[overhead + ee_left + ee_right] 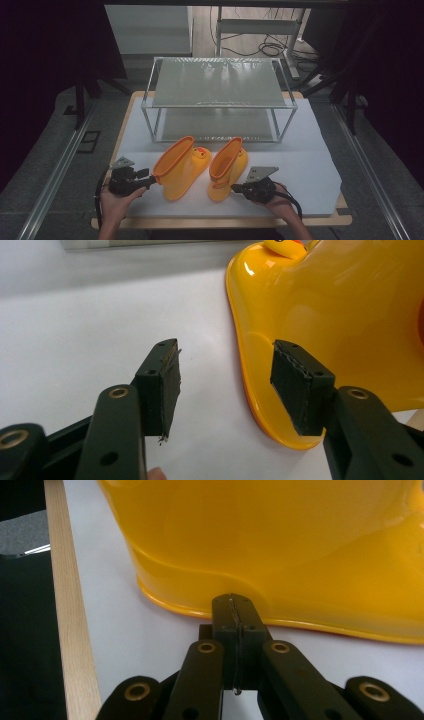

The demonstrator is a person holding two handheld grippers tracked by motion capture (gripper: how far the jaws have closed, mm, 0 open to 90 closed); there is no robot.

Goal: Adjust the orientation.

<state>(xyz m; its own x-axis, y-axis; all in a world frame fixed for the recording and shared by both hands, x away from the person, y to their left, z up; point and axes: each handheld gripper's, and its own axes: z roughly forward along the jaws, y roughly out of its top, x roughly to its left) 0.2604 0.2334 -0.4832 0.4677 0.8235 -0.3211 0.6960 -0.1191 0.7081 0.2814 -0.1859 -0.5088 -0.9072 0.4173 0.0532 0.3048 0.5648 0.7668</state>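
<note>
On the white mat (pixel 310 165) we've got two yellow rubber boots lying side by side in front of a metal two-tier rack (pixel 218 97). Over on our left, the left boot (pixel 181 167), the one showing a duck face at its toe, rests on its side with its orange-rimmed opening turned toward the left gripper (pixel 148 181). From the left gripper view, that gripper (pixel 225 385) has its jaws spread wide; one pad sits in front of the boot's (pixel 325 315) sole edge, the other over bare mat, and we can't see either pad pressing on anything. Now to our right: the right boot (pixel 227 170) lies just beside its partner, a narrow gap between them. The right gripper (pixel 234 189) comes in low at its heel end, and the right gripper view shows that gripper (pixel 234 602) with its jaws pressed flat together, nothing between them, its tip right up against the boot's (pixel 280 540) sole rim. Whether it actually touches, we can't tell. Beside it runs the table's wooden edge (pixel 70 630).
</note>
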